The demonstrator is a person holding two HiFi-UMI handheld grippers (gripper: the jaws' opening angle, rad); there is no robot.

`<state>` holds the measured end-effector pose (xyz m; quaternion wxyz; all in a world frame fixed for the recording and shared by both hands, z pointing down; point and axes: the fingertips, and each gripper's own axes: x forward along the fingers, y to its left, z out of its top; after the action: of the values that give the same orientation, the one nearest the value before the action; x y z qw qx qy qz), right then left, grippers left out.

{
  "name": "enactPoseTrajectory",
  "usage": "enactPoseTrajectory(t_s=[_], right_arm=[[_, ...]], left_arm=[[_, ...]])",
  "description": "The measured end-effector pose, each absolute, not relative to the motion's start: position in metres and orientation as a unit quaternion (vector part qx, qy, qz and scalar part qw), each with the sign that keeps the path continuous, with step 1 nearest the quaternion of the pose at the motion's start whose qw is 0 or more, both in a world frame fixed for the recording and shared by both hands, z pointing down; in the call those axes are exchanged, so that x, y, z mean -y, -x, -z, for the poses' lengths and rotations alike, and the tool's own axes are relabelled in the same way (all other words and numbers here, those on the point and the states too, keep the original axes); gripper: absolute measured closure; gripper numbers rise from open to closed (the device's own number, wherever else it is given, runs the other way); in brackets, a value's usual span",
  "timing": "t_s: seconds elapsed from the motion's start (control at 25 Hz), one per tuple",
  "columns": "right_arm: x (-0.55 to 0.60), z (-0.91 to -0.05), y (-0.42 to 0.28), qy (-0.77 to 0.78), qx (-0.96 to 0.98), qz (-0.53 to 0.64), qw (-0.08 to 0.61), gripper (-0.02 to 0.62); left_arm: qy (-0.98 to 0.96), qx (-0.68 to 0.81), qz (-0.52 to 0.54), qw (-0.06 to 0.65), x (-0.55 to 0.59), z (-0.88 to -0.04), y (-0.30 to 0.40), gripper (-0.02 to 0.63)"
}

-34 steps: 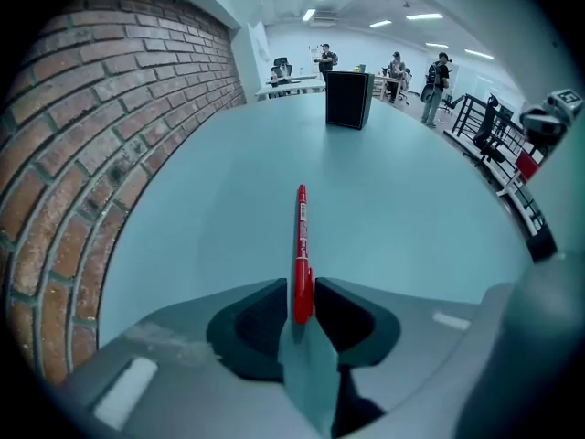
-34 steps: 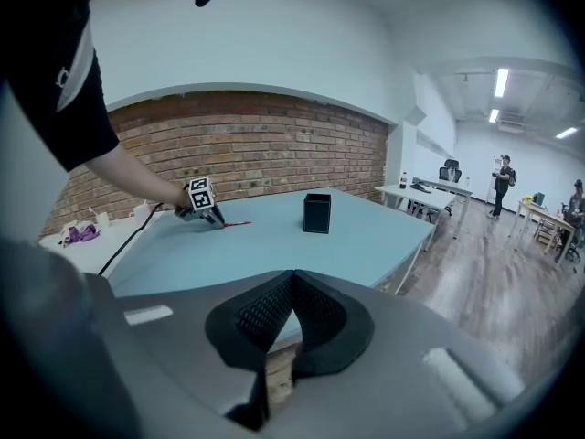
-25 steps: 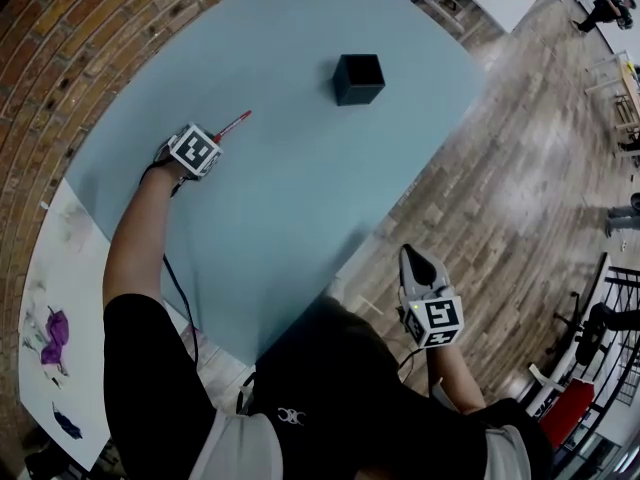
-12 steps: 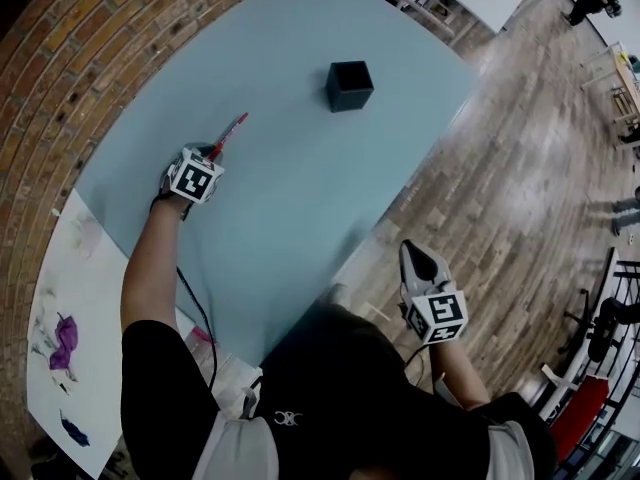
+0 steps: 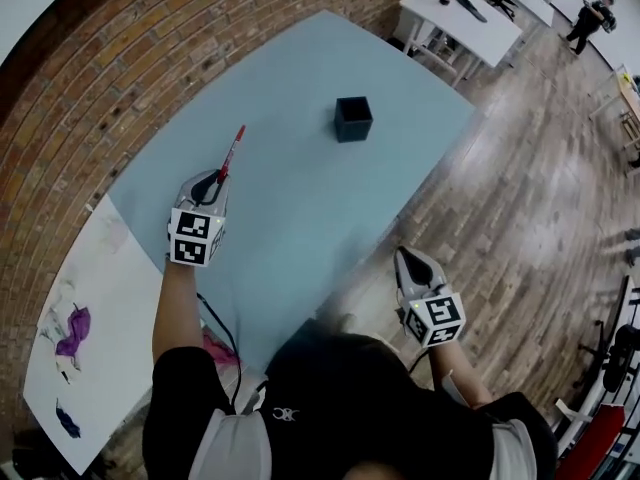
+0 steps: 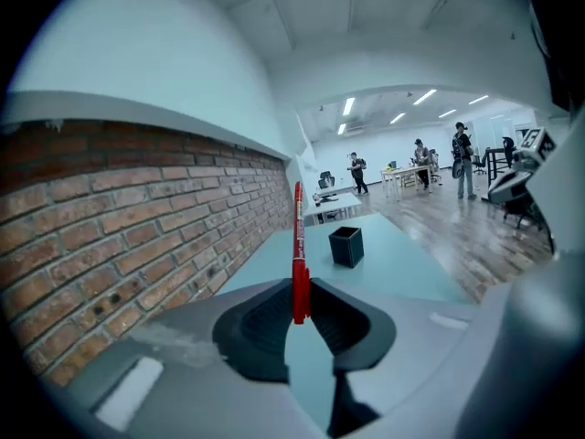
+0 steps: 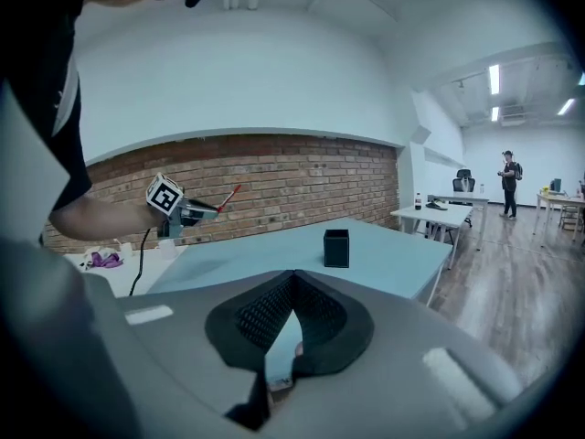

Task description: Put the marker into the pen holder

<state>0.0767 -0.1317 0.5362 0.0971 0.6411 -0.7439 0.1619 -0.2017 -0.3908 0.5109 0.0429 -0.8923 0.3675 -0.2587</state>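
**Item: red marker, clamped in left claw, clear of table**

- Left gripper [image 5: 212, 181] [image 6: 299, 291]: held above the light blue table [image 5: 290, 203], close to its left edge along the brick wall [image 5: 120, 78]. The jaws stand a narrow way apart and have just been easing a little wider. The marker sits between them, and both ribbed pads press on it.
- Red marker [image 5: 232, 151] [image 6: 298, 245]: gripped by its near end. Most of its length sticks out past the jaw tips, angled up and away from the person. It touches neither the table nor the holder.
- Black pen holder [image 5: 353, 119] [image 6: 346, 246] [image 7: 336, 248]: square, open-topped and upright on the far part of the table, set in from the right edge. It is well apart from the marker. Whether anything lies inside cannot be told.
- Right gripper [image 5: 403, 256] [image 7: 291, 286]: held off the table's near right edge, over the wooden floor [image 5: 520, 208]. Its jaw tips are together with nothing between them.
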Motion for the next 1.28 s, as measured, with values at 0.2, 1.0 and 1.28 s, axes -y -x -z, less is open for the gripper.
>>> enactPoseTrajectory(t_s=[0.2,1.0,1.28], right_arm=[[0.136,-0.524,-0.074,-0.638,0.754,-0.135,0.082,0.591],[0.161,-0.487,-0.067,-0.632,0.765,-0.089,0.088,0.592],[0.192,-0.483,-0.036,-0.639,0.758,-0.074,0.108,0.592]], left_arm=[[0.895,-0.378,0.229,0.063,0.337,-0.471,0.209,0.543],[0.895,-0.393,0.205,0.051,0.265,-0.468,0.235,0.543],[0.898,-0.395,0.19,0.026,0.274,-0.488,0.274,0.543]])
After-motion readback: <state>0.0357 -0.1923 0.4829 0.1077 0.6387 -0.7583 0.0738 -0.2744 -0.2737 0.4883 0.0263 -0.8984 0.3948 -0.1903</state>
